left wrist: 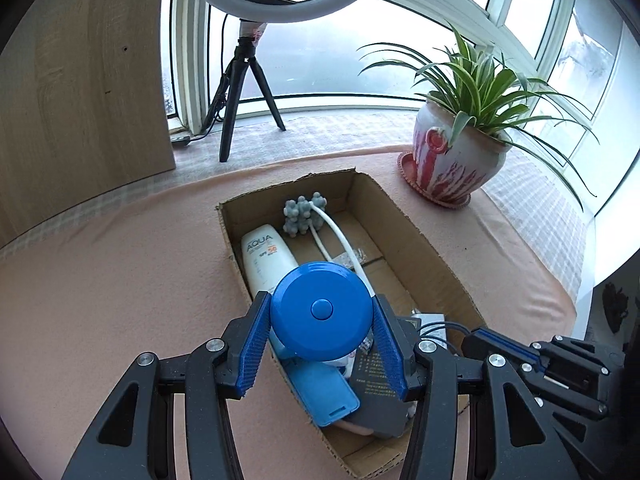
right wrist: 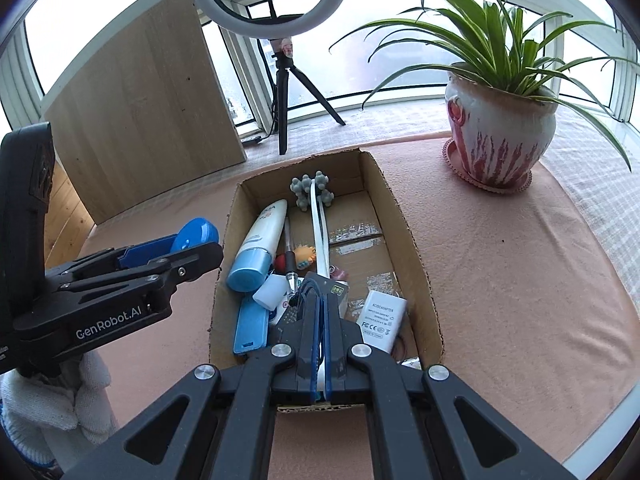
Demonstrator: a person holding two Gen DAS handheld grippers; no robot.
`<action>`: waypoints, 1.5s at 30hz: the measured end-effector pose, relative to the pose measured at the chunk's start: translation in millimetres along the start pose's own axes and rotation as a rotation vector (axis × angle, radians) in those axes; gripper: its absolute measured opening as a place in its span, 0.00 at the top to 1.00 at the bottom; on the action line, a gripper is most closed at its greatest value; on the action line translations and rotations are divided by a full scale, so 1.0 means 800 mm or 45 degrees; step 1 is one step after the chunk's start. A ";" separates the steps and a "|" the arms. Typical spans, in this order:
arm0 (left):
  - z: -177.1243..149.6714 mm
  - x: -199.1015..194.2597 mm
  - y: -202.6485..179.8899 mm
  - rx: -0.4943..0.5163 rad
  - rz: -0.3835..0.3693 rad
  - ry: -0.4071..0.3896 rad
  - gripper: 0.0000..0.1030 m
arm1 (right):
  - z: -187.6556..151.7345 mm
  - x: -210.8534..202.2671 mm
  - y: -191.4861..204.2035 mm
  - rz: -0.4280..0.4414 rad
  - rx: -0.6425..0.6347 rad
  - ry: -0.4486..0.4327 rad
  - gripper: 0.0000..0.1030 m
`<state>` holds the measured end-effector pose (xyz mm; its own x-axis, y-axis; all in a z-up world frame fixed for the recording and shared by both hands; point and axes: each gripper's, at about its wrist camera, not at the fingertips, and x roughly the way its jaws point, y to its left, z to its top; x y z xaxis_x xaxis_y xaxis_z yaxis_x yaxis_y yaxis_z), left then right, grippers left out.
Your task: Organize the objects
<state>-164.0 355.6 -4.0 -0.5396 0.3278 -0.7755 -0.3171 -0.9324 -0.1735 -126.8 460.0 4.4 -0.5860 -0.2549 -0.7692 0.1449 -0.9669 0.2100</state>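
Note:
A cardboard box (left wrist: 404, 232) (right wrist: 404, 216) stands on the pink cloth. It holds a white AQUA tube (left wrist: 264, 260) (right wrist: 264, 240), a grey knobbed massager with white handle (left wrist: 304, 214) (right wrist: 312, 188), a blue flat case (right wrist: 250, 332), a white adapter (right wrist: 382, 320) and small items. My left gripper (left wrist: 320, 320) is shut on a round blue tape measure (left wrist: 320, 312) and holds it above the box's near left part; it also shows in the right wrist view (right wrist: 196, 236). My right gripper (right wrist: 320, 292) is shut over the box, with a dark cable (right wrist: 308, 288) at its tips.
A potted spider plant (left wrist: 456, 156) (right wrist: 500, 132) stands right of the box. A ring light on a tripod (left wrist: 244, 92) (right wrist: 284, 80) stands behind on the sill. A wooden panel (left wrist: 80, 92) (right wrist: 140, 112) rises at the left. Windows run along the back.

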 end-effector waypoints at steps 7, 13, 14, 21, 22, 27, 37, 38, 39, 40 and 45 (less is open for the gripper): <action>0.027 0.029 -0.026 -0.003 -0.027 0.007 0.48 | 0.001 0.009 -0.017 0.017 0.007 0.030 0.98; 0.045 0.058 -0.041 -0.016 -0.060 0.034 0.48 | 0.002 0.013 -0.026 0.029 0.006 0.042 0.98; 0.047 0.063 -0.042 -0.022 -0.063 0.042 0.48 | 0.003 0.014 -0.028 0.031 0.006 0.044 0.98; 0.056 0.090 -0.044 -0.032 -0.054 0.081 0.48 | 0.007 0.019 -0.037 0.044 0.021 0.056 0.98; 0.056 0.092 -0.044 -0.030 -0.052 0.083 0.48 | 0.007 0.020 -0.037 0.045 0.022 0.059 0.98; 0.058 0.093 -0.046 -0.017 -0.063 0.081 0.36 | 0.007 0.024 -0.038 0.063 0.023 0.068 0.98; 0.058 0.074 -0.038 -0.013 -0.048 0.048 0.24 | 0.006 0.014 -0.028 0.036 0.016 0.020 0.39; 0.058 0.071 -0.036 -0.015 -0.047 0.043 0.24 | 0.006 0.013 -0.028 0.029 0.017 0.016 0.39; 0.057 0.067 -0.034 -0.016 -0.043 0.038 0.24 | 0.007 0.013 -0.027 0.027 0.019 0.015 0.39; 0.057 0.064 -0.033 -0.015 -0.039 0.033 0.24 | 0.007 0.013 -0.027 0.025 0.023 0.016 0.39; 0.050 0.045 -0.021 -0.025 -0.014 0.013 0.19 | 0.006 0.011 -0.021 0.019 0.033 0.017 0.39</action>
<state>-209.6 389.0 -4.8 -0.5280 0.3368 -0.7796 -0.3076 -0.9315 -0.1941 -138.1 473.7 -3.3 -0.5735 -0.2695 -0.7736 0.1327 -0.9624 0.2369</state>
